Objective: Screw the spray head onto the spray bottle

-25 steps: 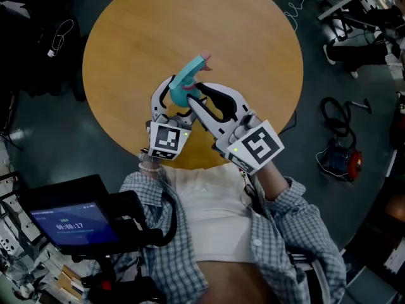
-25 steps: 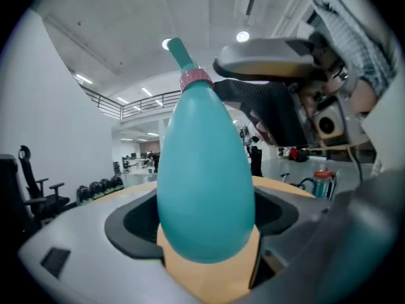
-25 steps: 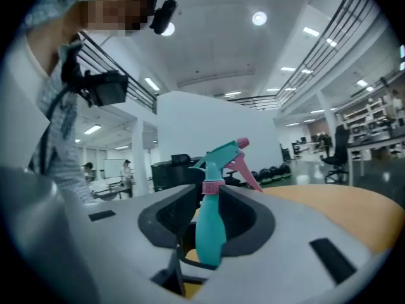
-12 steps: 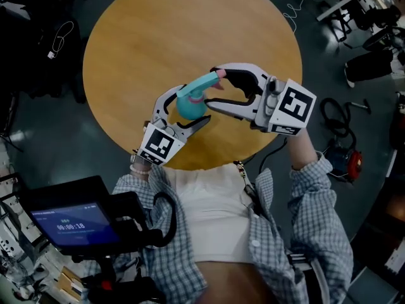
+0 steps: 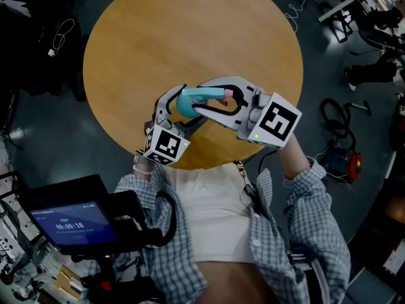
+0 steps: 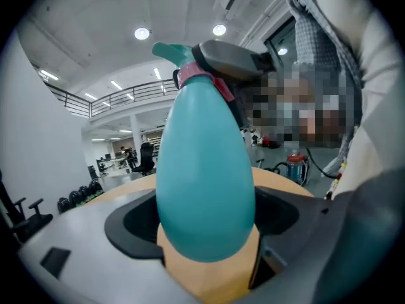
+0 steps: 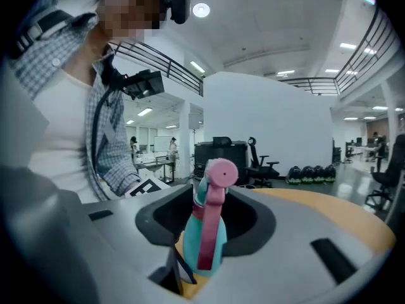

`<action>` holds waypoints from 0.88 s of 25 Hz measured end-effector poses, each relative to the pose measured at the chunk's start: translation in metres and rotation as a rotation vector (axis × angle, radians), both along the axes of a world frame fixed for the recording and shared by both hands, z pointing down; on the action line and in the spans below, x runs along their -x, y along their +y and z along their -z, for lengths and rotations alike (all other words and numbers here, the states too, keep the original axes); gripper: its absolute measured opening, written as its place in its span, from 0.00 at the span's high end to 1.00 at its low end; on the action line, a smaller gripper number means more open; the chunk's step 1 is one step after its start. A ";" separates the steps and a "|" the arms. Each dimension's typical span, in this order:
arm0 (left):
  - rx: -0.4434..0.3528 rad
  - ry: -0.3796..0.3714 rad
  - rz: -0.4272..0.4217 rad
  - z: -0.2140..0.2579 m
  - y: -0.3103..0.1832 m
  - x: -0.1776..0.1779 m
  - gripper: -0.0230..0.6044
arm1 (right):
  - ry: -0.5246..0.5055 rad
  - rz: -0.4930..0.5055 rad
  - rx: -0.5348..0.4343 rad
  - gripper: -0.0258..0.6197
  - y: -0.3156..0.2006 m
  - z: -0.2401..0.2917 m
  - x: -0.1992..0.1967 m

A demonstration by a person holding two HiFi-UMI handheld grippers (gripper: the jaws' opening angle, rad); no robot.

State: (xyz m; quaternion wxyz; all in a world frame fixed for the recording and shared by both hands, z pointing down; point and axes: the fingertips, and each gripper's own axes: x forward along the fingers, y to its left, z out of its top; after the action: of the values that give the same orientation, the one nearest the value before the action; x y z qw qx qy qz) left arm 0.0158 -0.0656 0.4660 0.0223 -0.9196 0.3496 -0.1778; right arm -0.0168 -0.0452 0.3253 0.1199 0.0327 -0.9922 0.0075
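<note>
**A:** Item one, the spray bottle (image 5: 183,105)?

**B:** Teal, with an egg-shaped body. It lies nearly level over the near part of the round wooden table (image 5: 190,30), with its neck toward the person's right.

**A:** Holder?

**B:** The left gripper (image 5: 182,111). Its jaws are clamped on the fat part of the body, one pad against each side. In the left gripper view the bottle fills the whole gap between them.

**A:** Item two, the spray head (image 5: 204,94)?

**B:** Teal housing, pink nozzle (image 7: 221,171), pink trigger (image 7: 207,233) and pink collar (image 6: 196,78). It sits on the bottle's neck with the collar at the top of the body. I cannot tell how far it is threaded on.

**A:** Holder?

**B:** The right gripper (image 5: 197,99), coming in from the person's right and facing the nozzle end-on. Its jaws have just been closing with the head between them. In the right gripper view the pads meet the head's two sides, so I list it as grasped.

**A:** So both items are in one place?

**B:** Yes. Head and bottle are joined in line, one gripper on each, with the two sets of fingers close together.

**A:** Sundries?

**B:** A marker cube (image 5: 166,145) on the left gripper and a second cube (image 5: 276,120) on the right. Checked shirt sleeves (image 5: 304,220) lead back from both.
</note>
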 end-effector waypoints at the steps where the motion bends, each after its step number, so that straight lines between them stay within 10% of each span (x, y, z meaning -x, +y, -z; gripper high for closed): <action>1: -0.005 -0.010 0.032 -0.001 -0.004 0.002 0.27 | 0.002 -0.056 -0.013 0.77 -0.001 -0.001 0.003; 13: -0.056 -0.082 0.348 0.006 -0.036 0.019 0.27 | -0.187 -0.789 0.030 0.77 -0.044 0.004 -0.013; 22: -0.030 0.031 0.165 0.009 -0.025 0.006 0.27 | -0.131 -0.451 0.028 0.68 -0.025 0.006 -0.008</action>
State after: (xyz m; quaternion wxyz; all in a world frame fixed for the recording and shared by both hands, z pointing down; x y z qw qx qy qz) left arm 0.0099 -0.0902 0.4572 0.0158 -0.8898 0.4272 -0.1596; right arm -0.0090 -0.0703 0.3196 0.0508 0.2512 -0.9653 0.0501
